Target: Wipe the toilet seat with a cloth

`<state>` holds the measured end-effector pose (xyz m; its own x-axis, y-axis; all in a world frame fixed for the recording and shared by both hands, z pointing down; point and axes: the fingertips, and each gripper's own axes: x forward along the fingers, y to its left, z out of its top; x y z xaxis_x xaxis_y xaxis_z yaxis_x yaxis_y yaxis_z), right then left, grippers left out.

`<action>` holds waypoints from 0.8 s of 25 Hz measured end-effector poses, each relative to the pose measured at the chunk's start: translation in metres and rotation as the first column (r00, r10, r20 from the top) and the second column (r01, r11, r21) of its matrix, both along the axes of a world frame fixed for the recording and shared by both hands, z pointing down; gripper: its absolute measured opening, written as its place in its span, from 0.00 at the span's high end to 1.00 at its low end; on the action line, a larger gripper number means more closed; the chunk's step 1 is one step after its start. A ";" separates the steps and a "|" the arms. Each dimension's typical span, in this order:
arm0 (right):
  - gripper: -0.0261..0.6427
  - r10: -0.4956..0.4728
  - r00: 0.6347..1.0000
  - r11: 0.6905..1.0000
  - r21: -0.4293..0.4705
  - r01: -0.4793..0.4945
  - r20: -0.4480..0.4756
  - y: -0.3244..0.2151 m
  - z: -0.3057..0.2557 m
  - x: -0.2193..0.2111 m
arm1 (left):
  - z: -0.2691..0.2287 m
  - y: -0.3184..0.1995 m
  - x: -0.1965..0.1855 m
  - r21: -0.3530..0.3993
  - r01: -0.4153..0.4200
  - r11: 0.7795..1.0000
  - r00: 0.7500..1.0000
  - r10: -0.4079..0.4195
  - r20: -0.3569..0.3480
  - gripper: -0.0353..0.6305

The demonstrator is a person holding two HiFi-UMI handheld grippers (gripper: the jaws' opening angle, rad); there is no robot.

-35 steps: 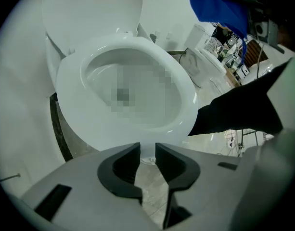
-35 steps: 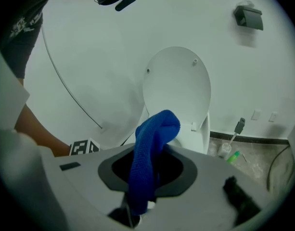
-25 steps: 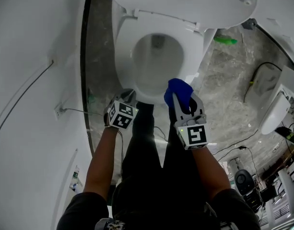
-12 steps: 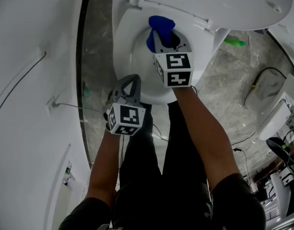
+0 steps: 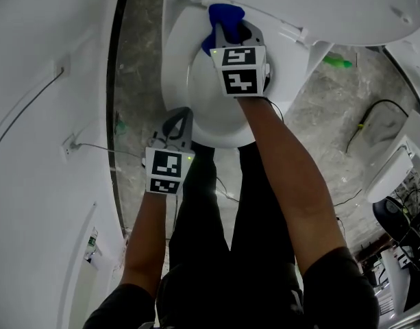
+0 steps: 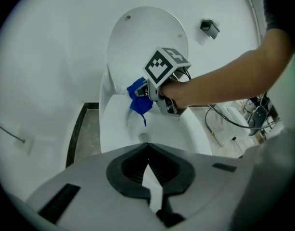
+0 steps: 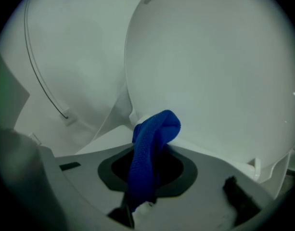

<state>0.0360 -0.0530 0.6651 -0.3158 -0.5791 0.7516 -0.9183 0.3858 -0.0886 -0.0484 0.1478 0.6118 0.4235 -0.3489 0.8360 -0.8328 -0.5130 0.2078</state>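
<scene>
I am pinching the blue cloth (image 7: 149,148) in my right gripper (image 5: 222,31) at the back of the toilet seat (image 5: 174,70).

My right jaws are clamping the cloth's lower end, and its bunched top is sticking out past the tips, sitting at the seat's rear rim just under the raised lid (image 5: 319,5); I cannot tell whether it is pressing on the seat. My right arm (image 5: 285,170) is reaching out over the bowl (image 5: 213,105). My left gripper (image 5: 178,120) is hanging at the seat's near edge with its jaws pressed together on nothing, pointing down toward the bowl. A grey marbled floor (image 5: 319,108) is lying to the right of the toilet.
</scene>
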 end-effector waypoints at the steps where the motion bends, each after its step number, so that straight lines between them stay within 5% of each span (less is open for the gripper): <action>1: 0.84 0.016 1.000 1.000 -0.001 -0.016 0.004 0.001 0.000 0.005 | -0.001 -0.002 0.001 0.007 -0.001 1.000 1.000 0.001 0.001 0.93; 7: 0.84 0.081 0.997 0.997 0.000 -0.081 -0.019 0.005 -0.001 0.050 | -0.003 -0.009 0.001 -0.013 0.047 0.999 0.996 -0.047 -0.075 0.93; 16: 0.84 0.105 0.988 0.994 0.022 -0.103 -0.111 0.023 -0.003 0.119 | -0.007 -0.018 -0.004 0.088 0.022 0.996 0.997 -0.028 0.077 0.93; 20: 0.84 0.158 0.978 0.987 0.017 -0.157 -0.137 0.047 -0.003 0.158 | -0.009 -0.020 0.009 0.085 0.011 0.996 0.998 -0.016 0.057 0.93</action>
<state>0.1935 -0.0063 0.6618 -0.1141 -0.6183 0.7776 -0.9708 0.2358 0.0451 -0.0395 0.1283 0.6032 0.3705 -0.4251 0.8258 -0.8491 -0.5154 0.1157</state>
